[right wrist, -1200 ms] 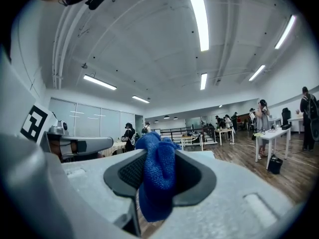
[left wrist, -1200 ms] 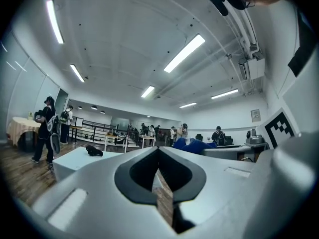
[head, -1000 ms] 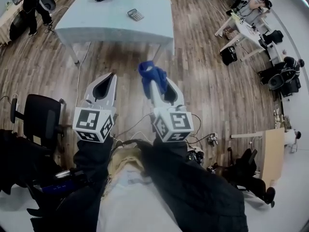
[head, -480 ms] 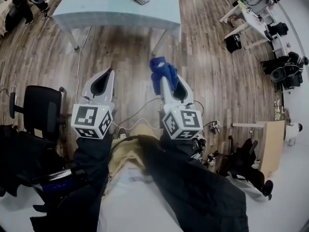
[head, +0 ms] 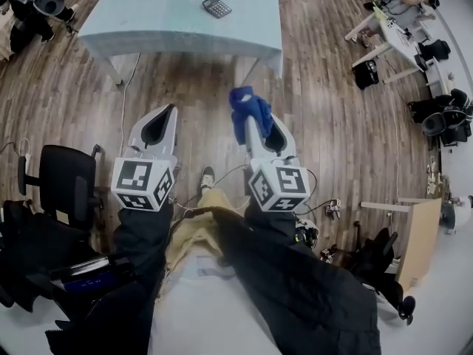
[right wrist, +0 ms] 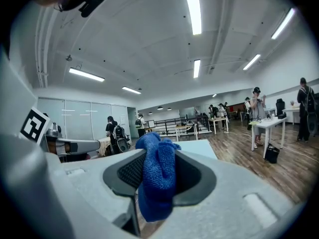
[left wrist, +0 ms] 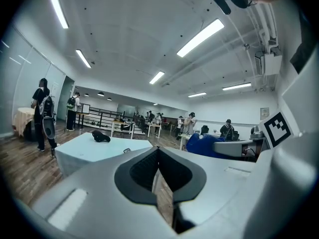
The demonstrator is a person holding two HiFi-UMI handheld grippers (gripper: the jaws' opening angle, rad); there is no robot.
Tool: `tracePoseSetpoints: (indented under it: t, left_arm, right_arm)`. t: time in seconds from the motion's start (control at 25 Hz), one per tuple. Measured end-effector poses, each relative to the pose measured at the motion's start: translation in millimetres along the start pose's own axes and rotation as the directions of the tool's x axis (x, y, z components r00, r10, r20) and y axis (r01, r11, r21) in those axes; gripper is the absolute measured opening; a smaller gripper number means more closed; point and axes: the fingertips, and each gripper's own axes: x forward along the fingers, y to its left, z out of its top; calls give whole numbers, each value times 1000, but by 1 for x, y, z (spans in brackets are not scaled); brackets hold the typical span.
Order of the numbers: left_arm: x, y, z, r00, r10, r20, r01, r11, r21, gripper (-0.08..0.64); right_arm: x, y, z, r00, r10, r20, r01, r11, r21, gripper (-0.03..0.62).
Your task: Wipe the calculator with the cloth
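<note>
1. Main risk sits at the right gripper (head: 255,133). It grips the cloth (head: 246,109) as a bunched fold, and most of the fabric bulges past the tips. If the pinch is weak, the cloth could slide out on the first drag across the keys.
2. Second risk: the calculator (head: 216,7) lies loose and looks light. A one-sided wipe could push it along the table (head: 148,32) or off the edge unless the other gripper pins it.
3. Third risk: a cable (head: 124,87) trails over the floor between the grippers and the table, so it's a likely snag on the approach.
4. Right gripper state: the jaws are clamped on the blue cloth, parted only by the fabric between the pads.
5. The left gripper (head: 165,117) has its jaws pressed together with nothing between them. It touches nothing and hangs just beside the right gripper.
6. The calculator is on the table, ahead of both grippers and well apart from them. Judging by that gap, wiping hasn't started.
7. Further out there's a dark item (left wrist: 101,136) on the table beyond the calculator, and an office chair (head: 65,183) out to the left of the left gripper.
</note>
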Motion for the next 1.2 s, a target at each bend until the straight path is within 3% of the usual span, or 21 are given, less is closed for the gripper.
tracePoseSetpoints:
  t: [0.32,0.68,0.96,1.2]
  left_arm:
    - [91,2,26,1000,28,-2,-27,999,47,-11]
    - [148,9,44,998,58,8,-58,996,69,-11]
    - [180,10,44,1000,29,12,-30,996,86,-11]
    - [225,47,37,1000,21,7,-21,998,59,-11]
  right_arm:
    - [75,-58,32,998,51,32,-51,999,19,144]
    - [118,-98,49,996,74,54,-77,996,45,144]
    - [136,-113,33,998,60,27,-62,996,58,144]
    - [184,-120,22,999,45,1,-45,998,46,144]
